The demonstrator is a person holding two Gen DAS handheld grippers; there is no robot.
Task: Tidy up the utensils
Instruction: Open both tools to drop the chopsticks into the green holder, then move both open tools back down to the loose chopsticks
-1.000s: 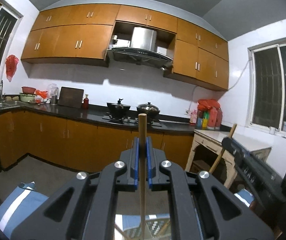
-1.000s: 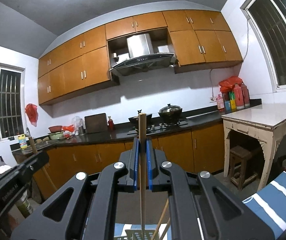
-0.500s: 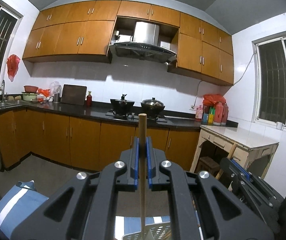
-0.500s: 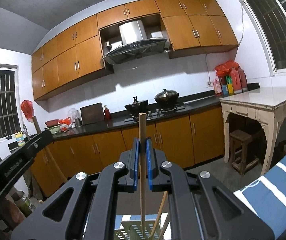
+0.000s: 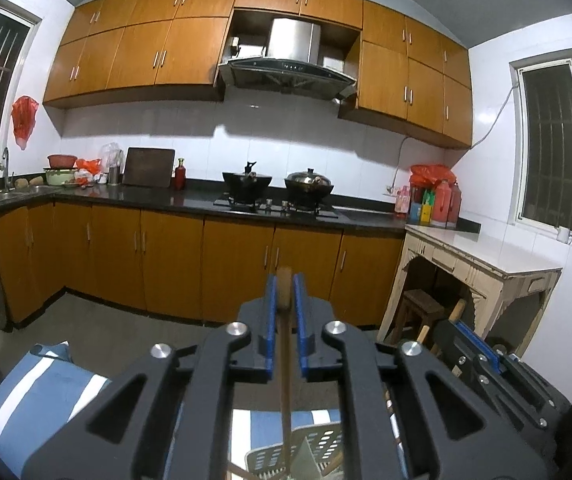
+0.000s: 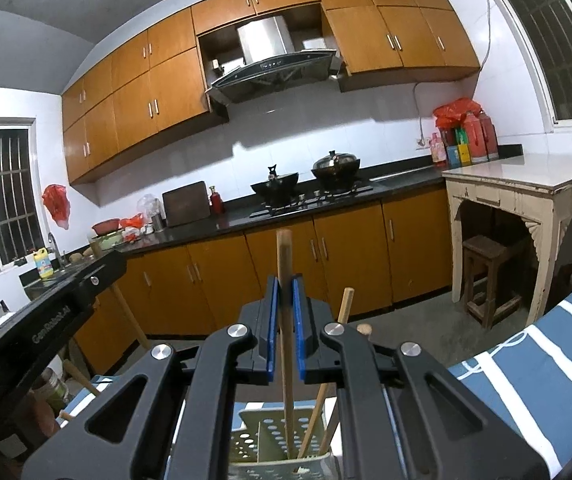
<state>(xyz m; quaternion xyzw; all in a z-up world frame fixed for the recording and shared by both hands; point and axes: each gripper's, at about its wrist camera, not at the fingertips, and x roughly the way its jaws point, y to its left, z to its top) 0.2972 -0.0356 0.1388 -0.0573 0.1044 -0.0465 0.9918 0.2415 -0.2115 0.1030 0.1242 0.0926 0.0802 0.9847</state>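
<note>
On the left, the left gripper (image 5: 284,294) has just been letting its jaws part: a narrow gap shows on each side of the wooden stick (image 5: 284,300) standing between the blue pads (image 5: 270,312), so the pads no longer press on it. The stick's lower end drops into the perforated holder (image 5: 270,462) at the bottom edge of the left view, which stands on a blue-and-white striped cloth (image 5: 42,396). To the right, the right gripper (image 6: 284,300) has likewise been opening, and its own stick (image 6: 284,264) stands loose between parted pads (image 6: 272,312), its foot inside the same holder (image 6: 254,436), beside two other sticks (image 6: 343,308) leaning toward the right wall of the compartment. Beyond the holder lies open floor (image 6: 425,328) up to the cabinets (image 6: 349,260); a pale table (image 6: 525,188) and a stool (image 6: 485,276) close off the right side.
</note>
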